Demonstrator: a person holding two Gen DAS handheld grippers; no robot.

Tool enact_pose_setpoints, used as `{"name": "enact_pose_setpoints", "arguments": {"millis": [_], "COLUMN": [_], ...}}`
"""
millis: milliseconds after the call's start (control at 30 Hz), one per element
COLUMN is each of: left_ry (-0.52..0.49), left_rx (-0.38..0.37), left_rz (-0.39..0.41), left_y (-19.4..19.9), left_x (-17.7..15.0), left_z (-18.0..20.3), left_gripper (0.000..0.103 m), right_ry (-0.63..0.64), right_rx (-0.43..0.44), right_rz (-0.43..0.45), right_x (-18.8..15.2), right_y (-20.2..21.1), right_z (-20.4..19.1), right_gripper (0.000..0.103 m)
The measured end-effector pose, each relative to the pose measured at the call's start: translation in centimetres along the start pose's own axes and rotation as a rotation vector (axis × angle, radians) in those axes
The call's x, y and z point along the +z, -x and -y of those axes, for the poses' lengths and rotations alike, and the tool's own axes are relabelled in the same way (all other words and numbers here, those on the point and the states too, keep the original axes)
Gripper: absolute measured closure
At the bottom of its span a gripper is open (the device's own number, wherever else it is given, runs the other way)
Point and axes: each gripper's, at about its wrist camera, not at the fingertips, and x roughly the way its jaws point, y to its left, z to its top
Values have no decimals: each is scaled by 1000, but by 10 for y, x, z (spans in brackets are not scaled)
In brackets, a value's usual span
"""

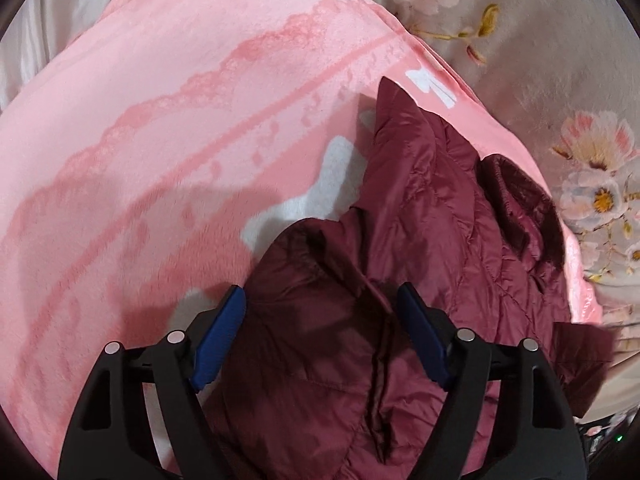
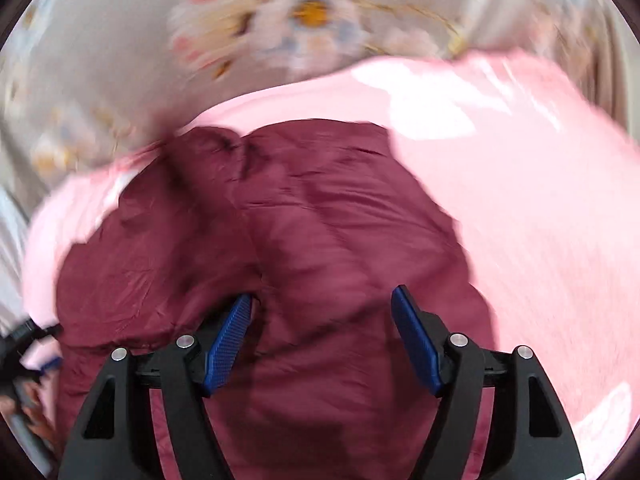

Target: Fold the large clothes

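Observation:
A dark red quilted puffer jacket point(image 1: 420, 240) lies crumpled on a pink blanket point(image 1: 160, 140). In the left wrist view my left gripper point(image 1: 322, 296) is open and empty, its blue pads point(image 1: 218, 340) spread just above the jacket's near part. In the right wrist view the same jacket point(image 2: 300, 220) fills the middle, blurred by motion. My right gripper point(image 2: 322, 300) is open and empty, hovering over the jacket. The other gripper point(image 2: 24, 340) shows at the far left edge of that view.
The pink blanket point(image 2: 520, 200) has lace-pattern stripes and white marks. It lies on a grey floral bedspread point(image 1: 560, 80), which also shows in the right wrist view point(image 2: 160, 60). The jacket's edge reaches past the blanket's right border.

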Motion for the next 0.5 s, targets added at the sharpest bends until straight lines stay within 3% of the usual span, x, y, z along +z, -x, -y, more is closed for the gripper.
{"name": "enact_pose_setpoints", "arguments": {"millis": [200, 300, 333, 367, 433, 467, 500], "left_ry": [80, 112, 119, 130, 126, 126, 126], "left_rx": [-169, -191, -189, -190, -184, -184, -178], "left_rz": [-62, -79, -75, -68, -88, -97, -93], "left_y": [9, 1, 0, -2, -7, -10, -9], "left_x": [-3, -2, -2, 0, 3, 6, 7], "left_z": [13, 20, 20, 20, 18, 16, 15], "left_gripper": [28, 29, 33, 49, 97, 102, 103], "right_ry": [-1, -60, -61, -61, -45, -27, -2], "right_rx": [108, 148, 152, 154, 159, 156, 168], "right_rz": [-46, -75, -80, -82, -93, -102, -104], "right_x": [7, 11, 12, 14, 15, 18, 21], "right_y": [-4, -17, -21, -25, -30, -33, -32], "right_z": [2, 9, 9, 7, 3, -2, -8], "right_gripper": [32, 32, 32, 35, 61, 85, 98]}}
